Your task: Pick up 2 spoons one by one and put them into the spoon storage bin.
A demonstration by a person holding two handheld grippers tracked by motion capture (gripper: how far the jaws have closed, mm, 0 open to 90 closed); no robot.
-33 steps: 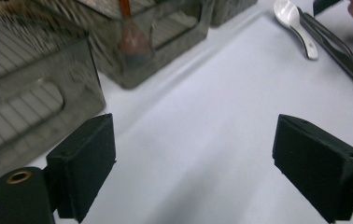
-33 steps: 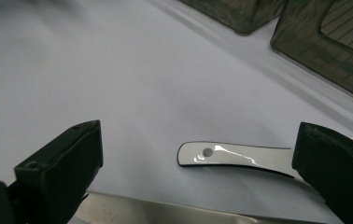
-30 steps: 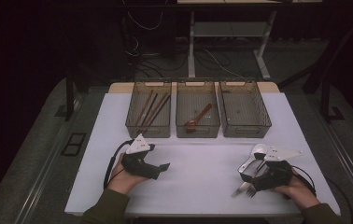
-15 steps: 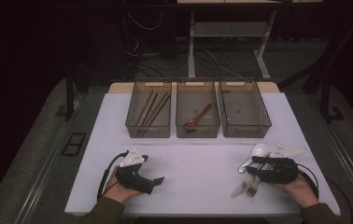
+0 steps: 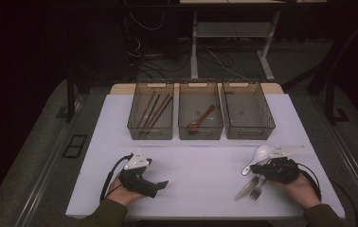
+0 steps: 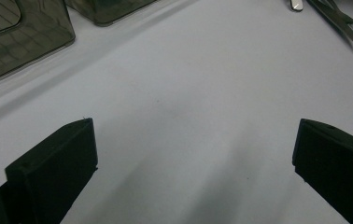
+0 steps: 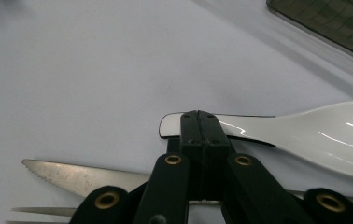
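From above, the white ceramic spoon (image 5: 257,157) lies near the white table's (image 5: 205,156) right front corner, bare surface stretching leftward. The left gripper (image 6: 193,163) gapes wide over empty tabletop. The right gripper (image 7: 199,122), just closing, pinches the spoon's handle.

High view looks down; gripper views skim the table (image 5: 196,161) closely (sharing its cutlery).

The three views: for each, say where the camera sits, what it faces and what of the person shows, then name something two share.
High view: above the table, looking forward and down; forearms, both grippers.
Left gripper view: on the left gripper, facing the table; open jaws.
Right gripper view: on the right gripper, just shut at the white spoon handle.
Shared: spoon, knife.
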